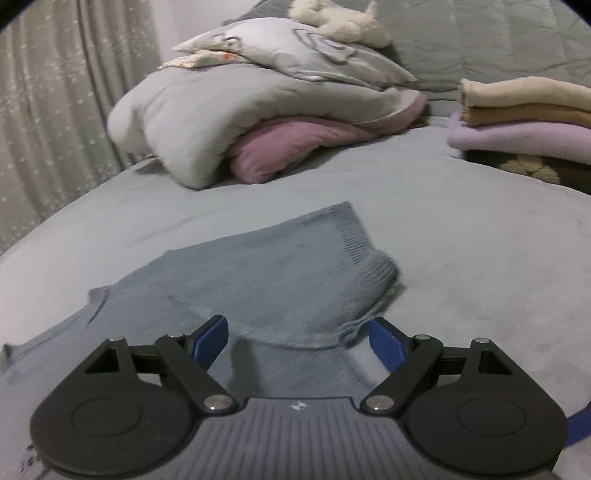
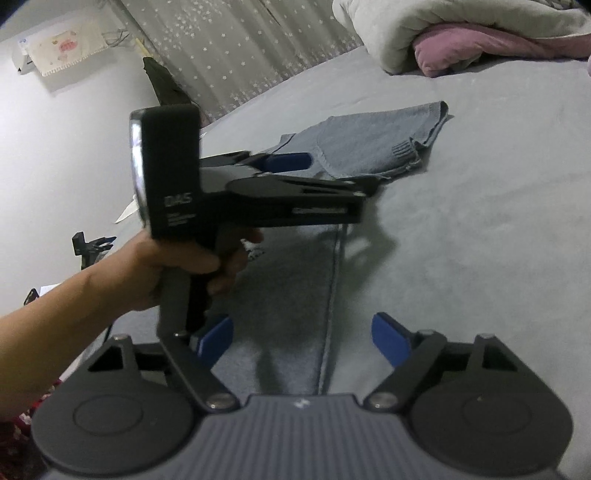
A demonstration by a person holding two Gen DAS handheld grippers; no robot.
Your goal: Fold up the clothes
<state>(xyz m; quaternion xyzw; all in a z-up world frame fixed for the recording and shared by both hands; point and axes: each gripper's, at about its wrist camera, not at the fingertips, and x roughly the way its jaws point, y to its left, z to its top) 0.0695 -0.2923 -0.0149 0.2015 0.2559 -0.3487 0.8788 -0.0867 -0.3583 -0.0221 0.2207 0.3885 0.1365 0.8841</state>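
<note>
Left wrist: left tool [image 1: 297,338] wide open, empty, over grey sweater [image 1: 258,273] partly folded mid-bed [image 1: 480,240] (stacked clothes [image 1: 524,118] at far right edge); right wrist: right tool [image 2: 303,338] open, empty, above sweater's near part.

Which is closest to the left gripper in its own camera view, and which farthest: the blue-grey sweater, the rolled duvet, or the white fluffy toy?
From the left gripper:
1. Blue-grey sweater, directly under and ahead of the fingers.
2. Rolled duvet, farther up the bed, left of centre.
3. White fluffy toy, farthest, atop the pillow behind the duvet.
</note>
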